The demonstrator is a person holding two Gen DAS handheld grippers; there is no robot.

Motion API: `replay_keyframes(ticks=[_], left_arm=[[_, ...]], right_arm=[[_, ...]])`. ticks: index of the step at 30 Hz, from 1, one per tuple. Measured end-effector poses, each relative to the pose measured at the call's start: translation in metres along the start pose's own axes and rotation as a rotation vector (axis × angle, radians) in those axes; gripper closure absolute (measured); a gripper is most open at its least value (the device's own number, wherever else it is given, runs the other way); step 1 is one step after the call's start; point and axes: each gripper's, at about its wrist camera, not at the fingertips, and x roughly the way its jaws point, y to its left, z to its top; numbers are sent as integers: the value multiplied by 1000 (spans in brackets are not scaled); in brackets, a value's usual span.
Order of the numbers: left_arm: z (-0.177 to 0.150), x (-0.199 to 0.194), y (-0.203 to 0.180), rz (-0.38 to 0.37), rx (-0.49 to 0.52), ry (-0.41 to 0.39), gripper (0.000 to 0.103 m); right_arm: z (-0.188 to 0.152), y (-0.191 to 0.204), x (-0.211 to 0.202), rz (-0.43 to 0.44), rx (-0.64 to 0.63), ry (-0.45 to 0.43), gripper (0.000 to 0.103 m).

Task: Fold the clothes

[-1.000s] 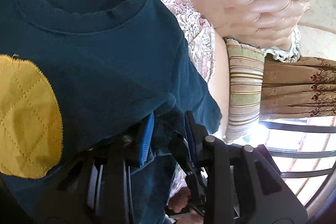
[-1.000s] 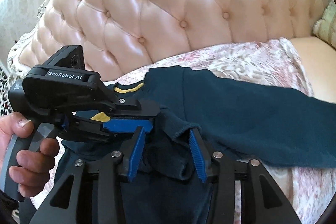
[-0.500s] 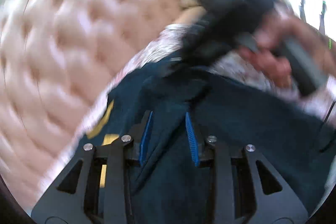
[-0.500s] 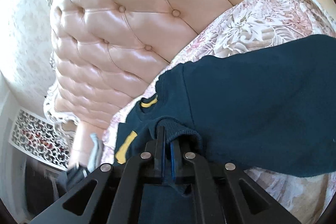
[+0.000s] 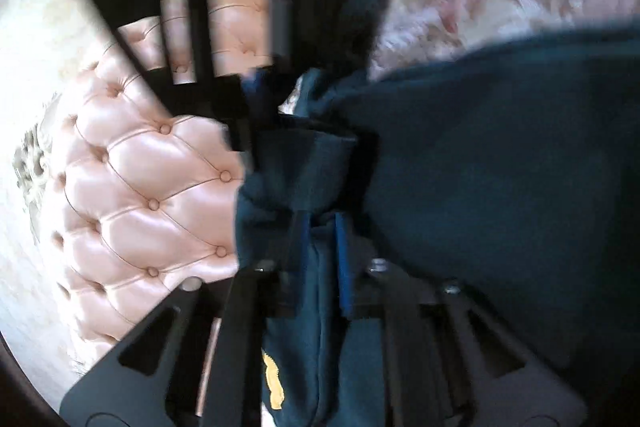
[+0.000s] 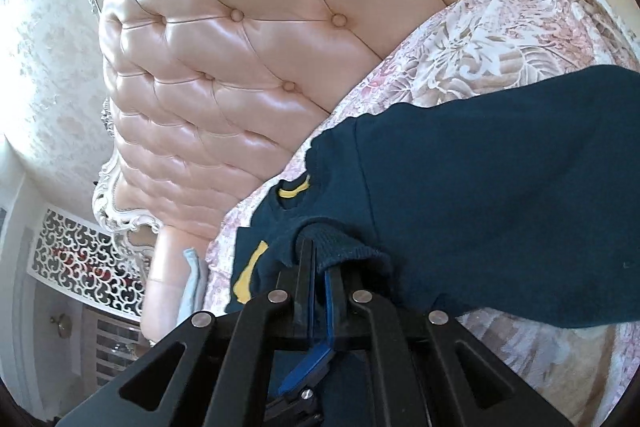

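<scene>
- Right hand-held gripper (image 6: 318, 267): jaws pinched tight on the ribbed cuff (image 6: 340, 247) of the sweater; the knit bunches over the tips, so the depth of the bite cannot be told.
- Left hand-held gripper (image 5: 320, 227): jaws closing, with a fold of sweater cloth between the blue pads (image 5: 343, 259); the view is blurred, and whether the pads already press the cloth is not certain, though it looks so.
- Sweater (image 6: 500, 195): dark teal, yellow trim at the collar (image 6: 294, 189), a yellow patch (image 6: 248, 275) on the body. It lies on the bedspread, just beside the headboard, one sleeve stretched out toward the right of the right wrist view.
- Bedspread (image 6: 480, 39): pink and cream floral, under the sweater.
- Headboard (image 6: 240, 47): tufted pink leather, directly behind the garment.
- Other gripper and a hand: seen dark and blurred at the top of the left wrist view, close above the cloth.
- Stage, as judged: both corners being taken up for a fold; the fold itself not yet made.
- Risk: the cuff slips out on the lift if only the edge of the ribbing is caught.
- Risk: the left jaws may take several layers at once and drag the body askew.
- Risk: uneven pull between the two grips would twist the sleeve and leave the fold crooked.
- Risk: the two grippers sit near each other and could knock together.
</scene>
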Motion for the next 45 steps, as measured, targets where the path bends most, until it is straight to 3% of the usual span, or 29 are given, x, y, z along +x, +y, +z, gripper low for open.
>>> replay_keyframes(ticks=[4,8,10,12,13,14,15,19,25,27,29,32,34,35,36,43,45], left_arm=[[2,-18,3,10,-17,-53,91],[2,-31,-4,-8,12,-90,100],[2,-28,-11,-26,37,-77,100],[1,-32,-10,6,28,-92,97],[0,-34,-8,25,15,-99,93],[-2,-35,-5,41,1,-95,71],[-3,-36,-2,56,-13,-91,59],[-2,-28,6,35,-41,-69,58],[6,-15,14,-24,-37,-28,58],[10,-11,15,-52,-15,-26,58],[13,-7,17,-85,8,-18,58],[18,1,26,-168,8,10,56],[21,6,30,-202,11,15,59],[22,7,28,-200,23,21,81],[23,9,22,-186,48,33,86],[27,-6,-8,-21,207,16,88],[27,-9,-12,-5,242,12,88]], right_arm=[[1,-5,-6,-13,26,-12,100],[3,-16,-10,-42,59,-24,100],[2,-19,-4,-64,61,-16,100],[1,-20,-3,-90,53,-13,100],[1,-20,-2,-97,50,-13,100],[1,-20,-2,-101,48,-12,100],[0,-21,-1,-103,51,-9,100],[-1,-27,0,-91,86,2,97],[-2,-24,-3,-69,81,7,83],[-2,-24,-4,-26,94,5,63],[-2,-23,-3,7,98,3,55],[-1,-21,-2,9,103,-2,53],[0,-22,-2,14,115,-11,53],[1,-23,-2,17,119,-12,52],[1,-23,-1,20,123,-10,51],[0,-25,2,9,132,0,49],[-1,-18,4,-48,95,7,60]])
